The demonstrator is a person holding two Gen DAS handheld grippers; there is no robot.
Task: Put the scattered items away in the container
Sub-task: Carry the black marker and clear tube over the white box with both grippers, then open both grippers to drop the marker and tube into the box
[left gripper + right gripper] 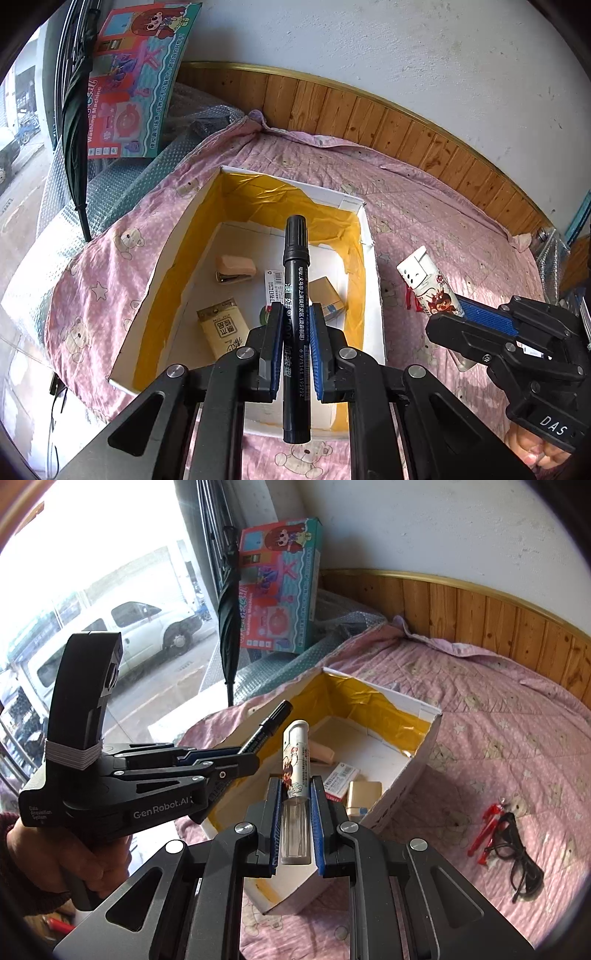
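Two things are in my grip at once, both ready to drop. Left wrist view: my left hand-held gripper [294, 345] pinches a black marker [295, 325] upright over the open box [373, 280] on the bed [461, 236]; next I must spread the fingers above bare floor, clear of the stapler [235, 269]. Right wrist view: my right hand-held gripper [295, 821] pinches a white cartoon-printed tube [295, 775] at the box's near edge, so it needs carrying further in. Glasses [519, 853] and a red pen [485, 830] lie outside.

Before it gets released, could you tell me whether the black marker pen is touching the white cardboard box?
Apart: the right wrist view shows the black marker pen clamped in the left gripper, raised above the box's rim.
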